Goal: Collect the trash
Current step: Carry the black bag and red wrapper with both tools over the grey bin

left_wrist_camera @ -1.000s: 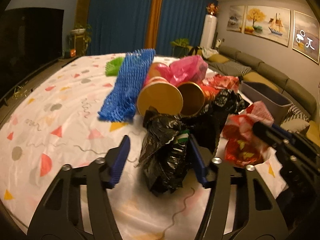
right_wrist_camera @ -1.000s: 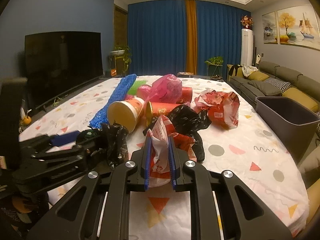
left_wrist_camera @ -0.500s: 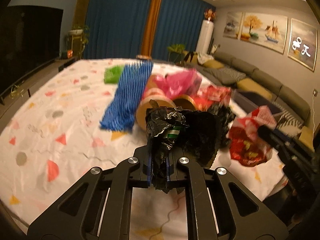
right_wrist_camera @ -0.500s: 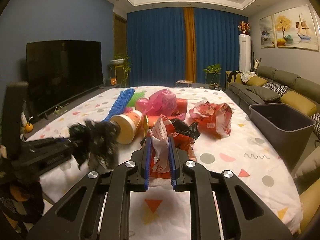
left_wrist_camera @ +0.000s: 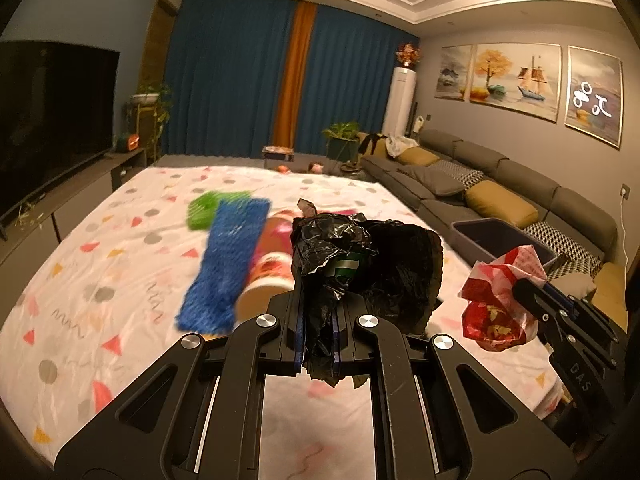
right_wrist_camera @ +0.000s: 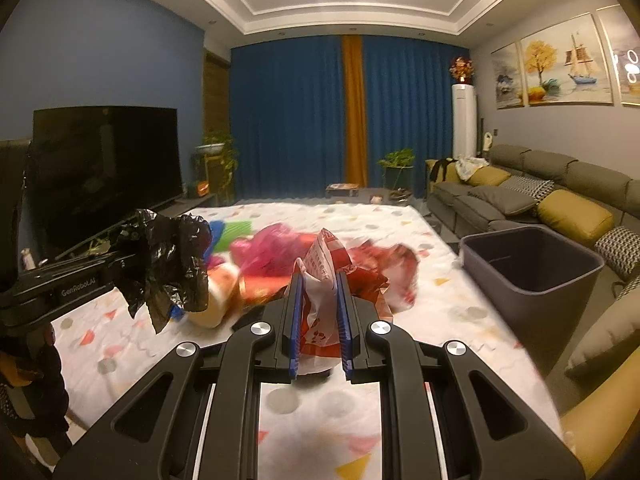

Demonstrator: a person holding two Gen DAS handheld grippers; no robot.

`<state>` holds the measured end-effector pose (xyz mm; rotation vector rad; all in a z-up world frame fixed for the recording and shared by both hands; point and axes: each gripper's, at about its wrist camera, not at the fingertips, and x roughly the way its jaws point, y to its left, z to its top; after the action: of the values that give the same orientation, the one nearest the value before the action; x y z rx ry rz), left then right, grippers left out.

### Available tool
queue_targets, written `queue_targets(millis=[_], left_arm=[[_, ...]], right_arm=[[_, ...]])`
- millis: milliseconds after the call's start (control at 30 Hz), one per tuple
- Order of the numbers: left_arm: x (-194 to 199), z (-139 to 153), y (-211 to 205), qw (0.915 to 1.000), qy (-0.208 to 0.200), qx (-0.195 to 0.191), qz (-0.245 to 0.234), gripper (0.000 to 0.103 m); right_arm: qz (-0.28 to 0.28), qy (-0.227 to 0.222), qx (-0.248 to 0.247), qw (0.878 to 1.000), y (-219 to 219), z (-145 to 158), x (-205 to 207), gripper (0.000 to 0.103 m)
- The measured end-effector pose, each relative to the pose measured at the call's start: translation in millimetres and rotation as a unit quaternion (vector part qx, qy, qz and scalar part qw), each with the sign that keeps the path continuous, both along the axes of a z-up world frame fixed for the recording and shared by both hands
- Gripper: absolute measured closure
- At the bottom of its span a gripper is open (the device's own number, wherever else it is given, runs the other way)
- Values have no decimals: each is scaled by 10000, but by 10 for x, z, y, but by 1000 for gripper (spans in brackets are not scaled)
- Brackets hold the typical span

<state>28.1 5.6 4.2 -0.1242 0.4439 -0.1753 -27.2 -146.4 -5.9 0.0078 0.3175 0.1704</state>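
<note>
My left gripper (left_wrist_camera: 317, 300) is shut on a crumpled black plastic bag (left_wrist_camera: 360, 256), lifted off the patterned table (left_wrist_camera: 100, 272). From the right wrist view the same black bag (right_wrist_camera: 168, 264) hangs at the left. My right gripper (right_wrist_camera: 319, 280) is shut on a red and white plastic bag (right_wrist_camera: 328, 276), which also shows at the right of the left wrist view as the red and white bag (left_wrist_camera: 500, 296). Left on the table are a blue foam net (left_wrist_camera: 228, 268), a green net (left_wrist_camera: 204, 208), paper cups (left_wrist_camera: 268, 280), a pink bag (right_wrist_camera: 272, 252) and a red wrapper (right_wrist_camera: 396, 264).
A dark grey bin (right_wrist_camera: 532, 264) stands open at the table's right edge, in front of a long grey sofa (right_wrist_camera: 560, 196) with yellow cushions. A TV (right_wrist_camera: 104, 168) on a low stand runs along the left. Blue curtains (right_wrist_camera: 300, 120) close the far wall.
The left gripper shut on the black bag and lifted it off the table. The right gripper rose too, still holding the red and white bag. The table pile now sits lower in both views.
</note>
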Motion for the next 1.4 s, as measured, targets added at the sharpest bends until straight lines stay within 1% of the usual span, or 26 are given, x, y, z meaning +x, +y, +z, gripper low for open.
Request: queue_targets(millis=[133, 333, 567, 900, 1033, 1167, 1400], left_arm=[[125, 59, -223, 9999, -32, 56, -145, 94], [376, 150, -629, 9989, -121, 143, -419, 94], [675, 177, -1035, 9979, -84, 189, -617, 94], [1094, 159, -1514, 9968, 60, 218, -764, 94], [1210, 178, -1676, 9962, 53, 262, -834, 94], [1339, 182, -1846, 9953, 85, 277, -920, 94], [1591, 167, -2241, 9925, 143, 286, -1183, 94]], right_arm=[[-183, -90, -39, 9998, -169, 64, 58, 86], [-529, -182, -131, 9984, -472, 147, 247, 86], [-768, -182, -184, 9967, -834, 205, 634, 86], [-1081, -122, -246, 9938, -1216, 211, 1087, 86], [-1246, -99, -281, 9918, -1344, 200, 1191, 86], [-1482, -62, -283, 9885, -1559, 170, 1289, 86], [-1889, 15, -240, 9817, -1853, 117, 1408, 86]])
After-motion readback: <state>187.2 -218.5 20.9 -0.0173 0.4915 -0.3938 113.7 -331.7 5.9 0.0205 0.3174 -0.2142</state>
